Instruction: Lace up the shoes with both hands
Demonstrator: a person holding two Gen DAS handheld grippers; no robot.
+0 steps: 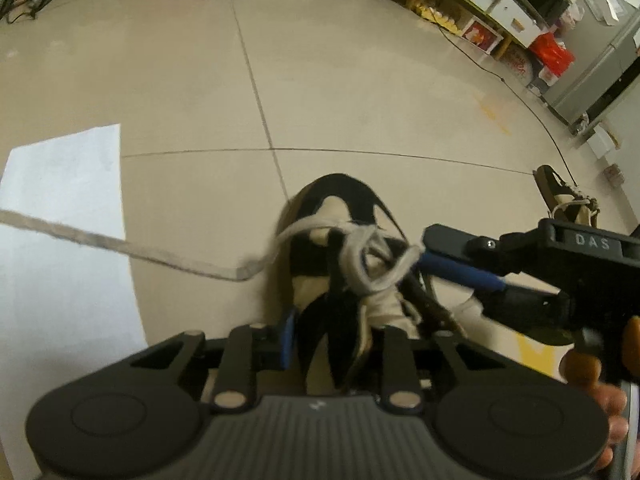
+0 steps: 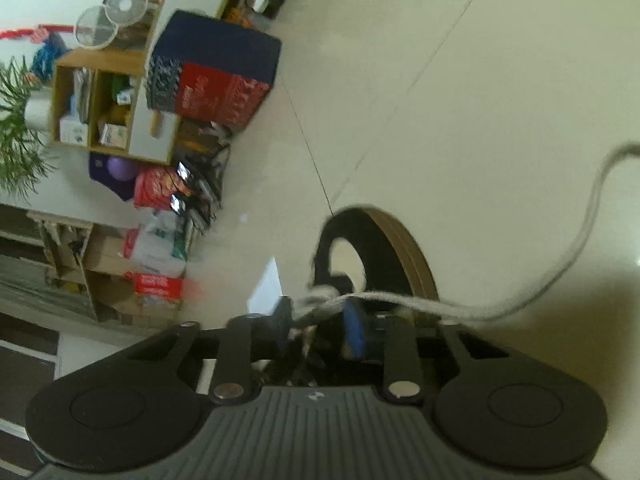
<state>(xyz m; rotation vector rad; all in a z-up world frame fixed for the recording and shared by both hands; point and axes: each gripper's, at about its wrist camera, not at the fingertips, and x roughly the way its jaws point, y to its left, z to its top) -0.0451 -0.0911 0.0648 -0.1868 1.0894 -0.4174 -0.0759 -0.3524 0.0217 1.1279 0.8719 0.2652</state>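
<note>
- The shoe (image 1: pixel 340 248) stands on the tiled floor (image 1: pixel 320 80), toe pointing away; its grey lace (image 1: pixel 362 258) trails one end left over the white sheet (image 1: pixel 60 240) and curls into a loop above the tongue.
- The left gripper (image 1: pixel 332 336) sits low over the tongue, jaws partly spread; whether they hold anything I cannot tell.
- The right gripper (image 1: pixel 420 256) pinches the loop's right side; best to draw gently sideways, keeping the loop unflattened.
- Only the left wrist view shows a second shoe (image 1: pixel 568 196); the right wrist view alone shows lace running off rightward.
</note>
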